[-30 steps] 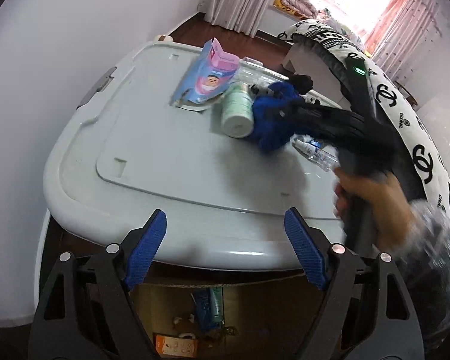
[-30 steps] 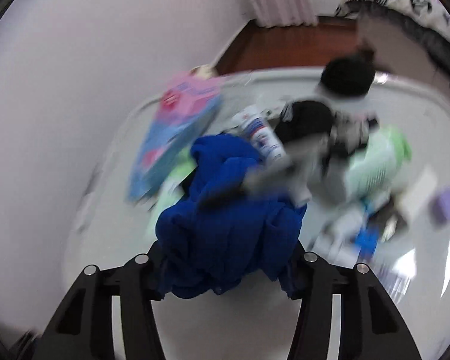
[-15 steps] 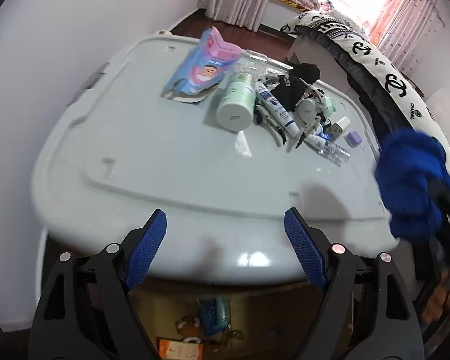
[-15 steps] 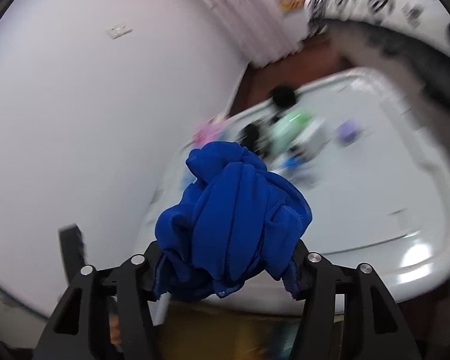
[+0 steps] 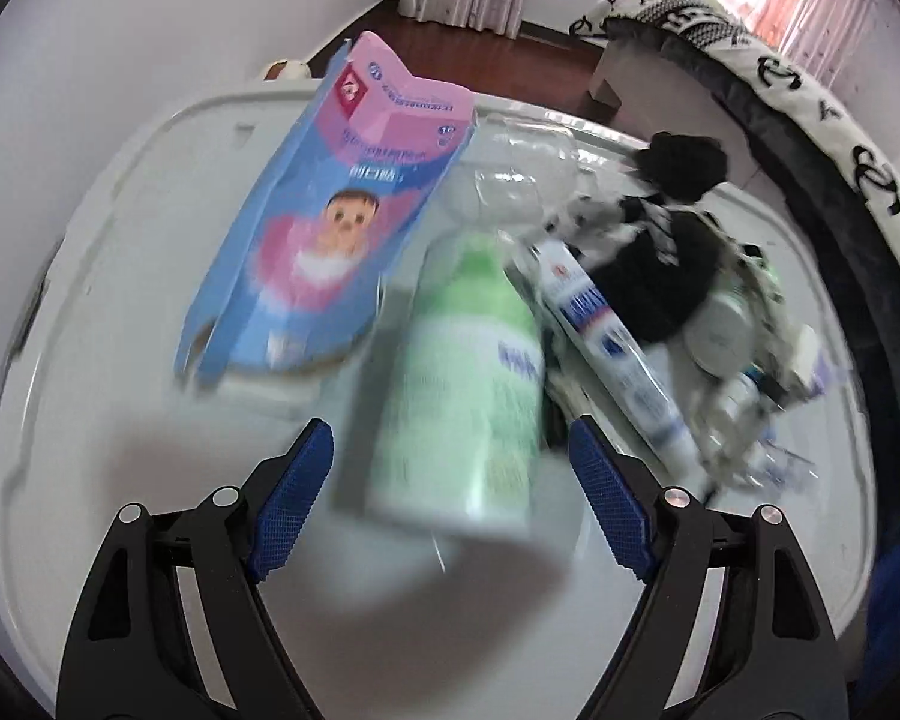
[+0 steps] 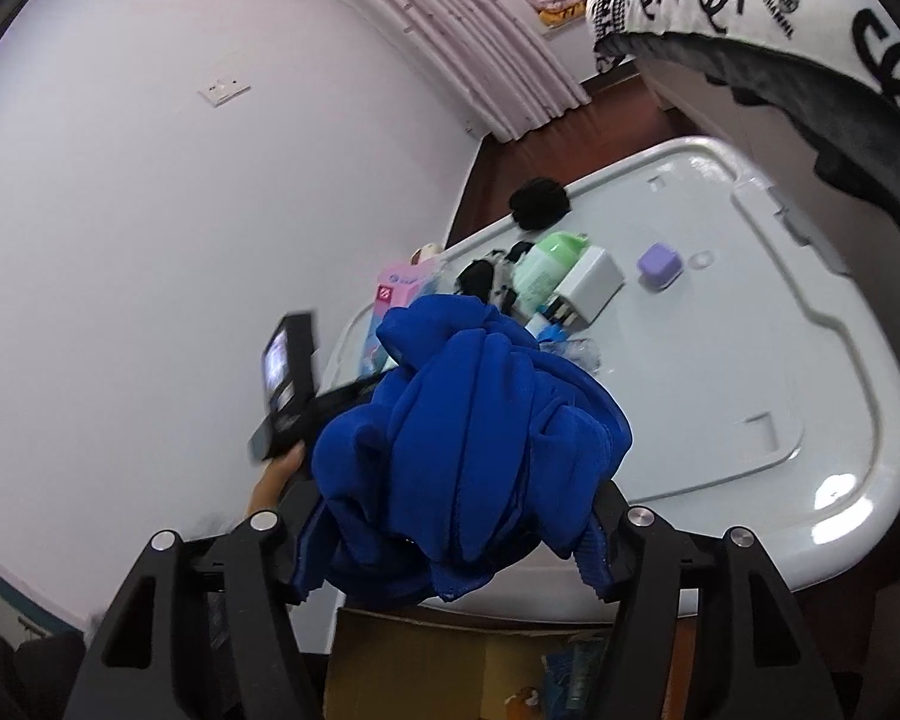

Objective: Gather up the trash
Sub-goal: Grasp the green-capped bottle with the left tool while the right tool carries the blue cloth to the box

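Note:
My left gripper is open just above the white bin lid, its blue pads on either side of the near end of a lying pale green bottle. A pink and blue carton lies to the left of the bottle and a white tube to its right. My right gripper is shut on a crumpled blue cloth, held off the lid's front edge above a cardboard box.
A black cloth, a clear plastic cup and small items crowd the lid's right side. A purple cube and a white charger lie on the lid. A bed stands to the right.
My left gripper has moved forward over the lid to the green bottle. My right gripper has carried the blue cloth back off the lid and lower, above the box.

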`<state>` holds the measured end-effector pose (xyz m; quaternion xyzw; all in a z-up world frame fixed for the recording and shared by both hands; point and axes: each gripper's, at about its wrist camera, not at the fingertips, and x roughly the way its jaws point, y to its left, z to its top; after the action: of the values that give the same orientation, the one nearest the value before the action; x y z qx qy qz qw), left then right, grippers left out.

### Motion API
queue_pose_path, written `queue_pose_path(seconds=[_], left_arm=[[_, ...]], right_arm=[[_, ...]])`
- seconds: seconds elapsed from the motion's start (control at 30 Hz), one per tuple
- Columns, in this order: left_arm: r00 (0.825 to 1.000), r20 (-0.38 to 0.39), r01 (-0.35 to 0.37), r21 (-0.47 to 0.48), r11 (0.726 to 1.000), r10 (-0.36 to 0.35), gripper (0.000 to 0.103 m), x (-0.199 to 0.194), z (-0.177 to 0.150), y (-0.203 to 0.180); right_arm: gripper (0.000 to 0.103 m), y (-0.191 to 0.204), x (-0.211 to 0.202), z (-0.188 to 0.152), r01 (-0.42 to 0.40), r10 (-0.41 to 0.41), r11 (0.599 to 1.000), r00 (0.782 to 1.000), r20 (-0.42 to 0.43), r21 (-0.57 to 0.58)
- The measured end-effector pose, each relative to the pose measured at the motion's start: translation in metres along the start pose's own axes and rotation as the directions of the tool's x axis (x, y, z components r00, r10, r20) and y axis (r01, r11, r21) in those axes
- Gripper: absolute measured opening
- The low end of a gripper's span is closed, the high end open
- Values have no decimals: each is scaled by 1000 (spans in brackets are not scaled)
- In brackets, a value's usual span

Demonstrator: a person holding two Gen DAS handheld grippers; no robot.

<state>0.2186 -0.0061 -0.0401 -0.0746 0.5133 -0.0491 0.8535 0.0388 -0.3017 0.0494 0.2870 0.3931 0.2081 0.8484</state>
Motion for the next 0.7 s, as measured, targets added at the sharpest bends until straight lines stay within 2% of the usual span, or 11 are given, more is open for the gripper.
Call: queue_pose_path(seconds=[0.07, 0.1, 0.13, 0.2, 0.37, 0.5, 0.7], left_arm=[[1000, 11, -15, 39, 999, 15, 78, 4, 6, -4], [999, 17, -35, 70, 997, 34, 60, 6, 8, -7], [999, 19, -31, 88, 996, 30, 46, 6, 8, -9], [999, 25, -22, 123, 992, 19, 47, 4, 2, -12], [998, 60, -4, 104, 995, -2, 47, -25, -26, -3], [993, 115, 26, 95, 995, -37, 47, -85, -64, -1], [978, 200, 31, 145, 989, -60, 47, -181, -135, -15]], right_arm=[[63, 1, 4, -1, -17, 17, 1000, 1000, -15, 13], [63, 3, 5, -2, -21, 22, 1000, 1000, -21, 18], [63, 3, 8, -1, -20, 20, 1000, 1000, -24, 18], [63, 5, 12, -1, -17, 17, 1000, 1000, -27, 11], [63, 10, 16, -4, -19, 19, 1000, 999, -37, 5], [63, 14, 20, -9, -4, 3, 1000, 999, -46, -11], [63, 26, 19, -21, 68, -70, 994, 997, -23, -90]])
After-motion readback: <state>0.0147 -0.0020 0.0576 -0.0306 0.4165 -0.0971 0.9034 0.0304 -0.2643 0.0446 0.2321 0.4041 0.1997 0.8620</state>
